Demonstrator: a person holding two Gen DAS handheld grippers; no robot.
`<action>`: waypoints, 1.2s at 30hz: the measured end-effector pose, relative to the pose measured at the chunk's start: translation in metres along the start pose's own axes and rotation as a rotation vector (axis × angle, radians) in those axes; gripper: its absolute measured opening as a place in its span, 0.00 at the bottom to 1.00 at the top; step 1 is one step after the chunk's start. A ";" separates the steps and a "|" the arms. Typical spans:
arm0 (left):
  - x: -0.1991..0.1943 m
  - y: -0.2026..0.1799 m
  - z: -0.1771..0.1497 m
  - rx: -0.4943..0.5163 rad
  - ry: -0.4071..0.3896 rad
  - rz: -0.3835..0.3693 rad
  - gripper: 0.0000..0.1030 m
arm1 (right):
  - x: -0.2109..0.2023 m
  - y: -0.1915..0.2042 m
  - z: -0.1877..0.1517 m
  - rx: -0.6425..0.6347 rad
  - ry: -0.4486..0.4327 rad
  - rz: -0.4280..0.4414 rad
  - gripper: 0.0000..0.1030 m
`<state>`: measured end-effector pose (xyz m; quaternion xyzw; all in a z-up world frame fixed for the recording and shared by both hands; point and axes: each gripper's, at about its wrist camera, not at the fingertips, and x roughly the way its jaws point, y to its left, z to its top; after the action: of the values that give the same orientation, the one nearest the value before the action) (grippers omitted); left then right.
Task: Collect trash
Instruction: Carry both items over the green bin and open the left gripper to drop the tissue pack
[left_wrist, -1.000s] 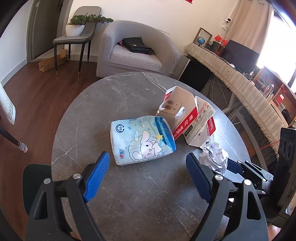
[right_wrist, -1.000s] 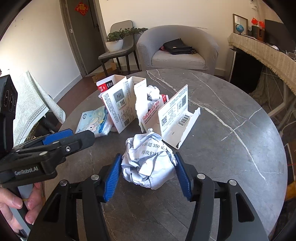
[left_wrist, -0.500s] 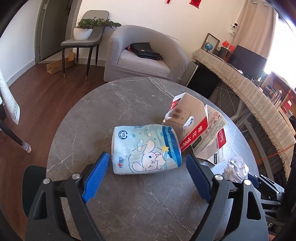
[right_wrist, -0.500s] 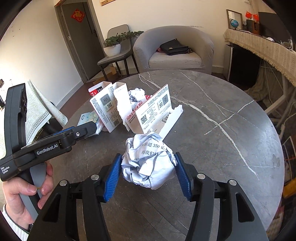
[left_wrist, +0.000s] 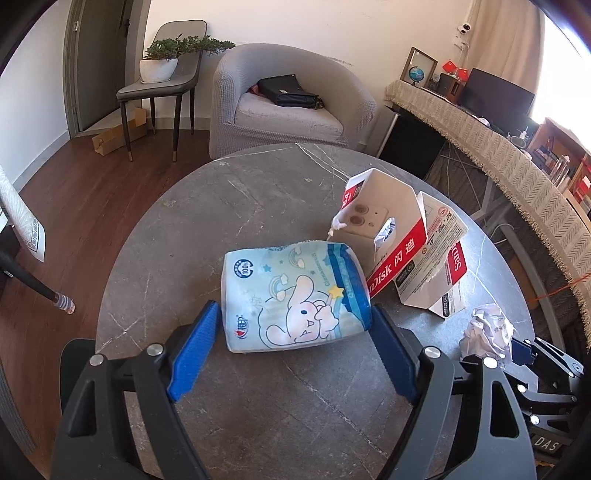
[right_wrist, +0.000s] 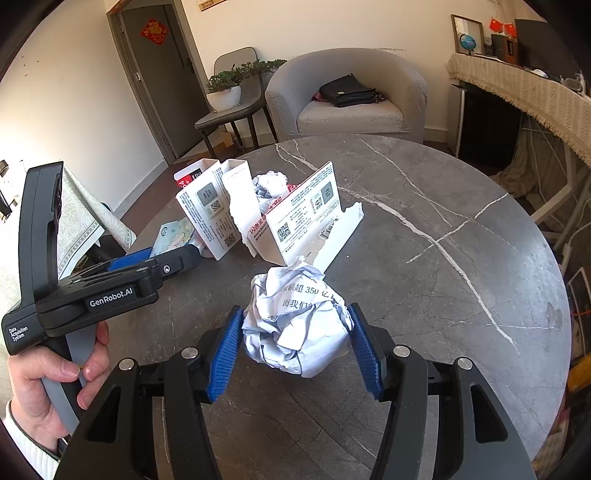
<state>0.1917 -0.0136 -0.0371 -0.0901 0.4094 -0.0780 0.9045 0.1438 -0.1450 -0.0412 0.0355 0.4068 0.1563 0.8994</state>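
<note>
Two grippers work over a round table (left_wrist: 236, 206) of dark grey stone with thin pale veins, its surface smooth and matt. The left gripper (left_wrist: 295, 328) has its ribbed blue pads on either side of a soft, pillowy tissue pack (left_wrist: 291, 295), a glossy pale-blue plastic wrapper printed with a white cartoon rabbit, stars and clouds. Its jaws have just been closing with the pack between them; the pad tips now sit right at the pack's two near corners, though whether they press on it I cannot tell. The pack lies flat near the table's middle.

Just beyond it stands a torn cardboard box (left_wrist: 406, 247), stiff white card with red panels, opened out into angular folded flaps; a scrap of crumpled paper shows inside it.

The right gripper (right_wrist: 295, 339) is clamped on a paper ball (right_wrist: 295, 321), a rough, faceted wad of white printed sheet, creased all over, wedged between both blue pads near the table's close edge. In the right wrist view a hand (right_wrist: 48, 380) with a white knitted cuff grips the grey handle of the left gripper.
</note>
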 end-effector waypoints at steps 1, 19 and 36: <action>0.000 0.000 0.000 0.002 -0.001 0.000 0.77 | 0.000 0.001 0.000 -0.002 0.002 0.000 0.56; -0.046 0.033 -0.005 -0.051 -0.053 -0.075 0.72 | -0.011 0.036 0.007 -0.055 -0.035 0.076 0.56; -0.093 0.112 -0.017 -0.062 -0.070 -0.009 0.73 | 0.012 0.130 0.016 -0.164 -0.051 0.222 0.56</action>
<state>0.1255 0.1136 -0.0057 -0.1229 0.3791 -0.0662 0.9147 0.1304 -0.0169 -0.0141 0.0105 0.3632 0.2867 0.8865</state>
